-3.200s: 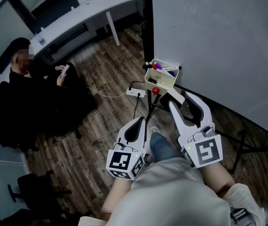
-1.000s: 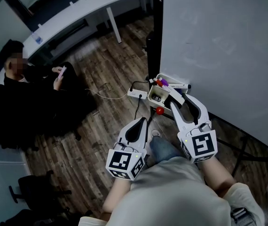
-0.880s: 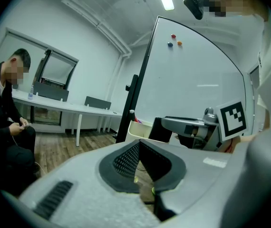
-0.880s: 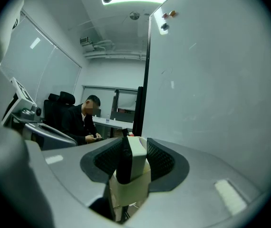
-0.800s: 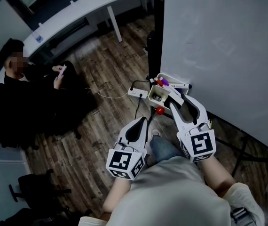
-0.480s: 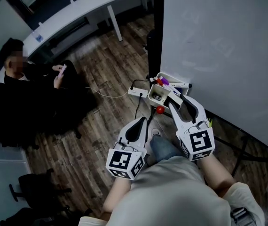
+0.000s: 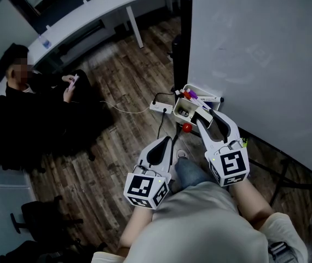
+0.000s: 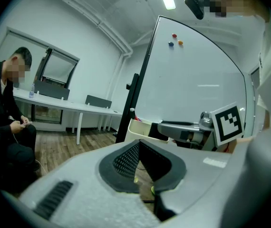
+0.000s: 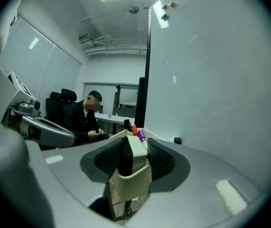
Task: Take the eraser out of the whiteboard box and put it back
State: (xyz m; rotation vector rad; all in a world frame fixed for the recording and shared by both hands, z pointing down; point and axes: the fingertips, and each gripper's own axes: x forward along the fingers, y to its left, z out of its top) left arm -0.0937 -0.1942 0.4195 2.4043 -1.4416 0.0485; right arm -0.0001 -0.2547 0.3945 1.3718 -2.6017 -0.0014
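The cream whiteboard box (image 7: 181, 109) hangs at the lower left corner of the whiteboard (image 7: 254, 53). My right gripper (image 7: 201, 115) reaches into it. In the right gripper view the eraser (image 9: 135, 152), white with a black felt side, stands upright in the box (image 9: 131, 186), and the right gripper (image 9: 134, 156) is shut on it, a pad against each side. Markers (image 9: 135, 131) stick up behind the eraser. My left gripper (image 7: 163, 141) is held lower and to the left over the floor, shut and empty; its own view shows the left gripper (image 8: 139, 144) with its tips together.
A person in black (image 7: 30, 103) sits at the left. A white power strip (image 7: 160, 107) with cables lies on the wooden floor below the box, near a small red knob (image 7: 186, 127). A long white desk (image 7: 90, 15) runs along the back. The whiteboard's black post (image 7: 184, 32) rises behind the box.
About three seconds ago the right gripper was short of the box; now its jaws are in the box around the eraser. Over the last second almost nothing has moved. The left gripper stayed put.
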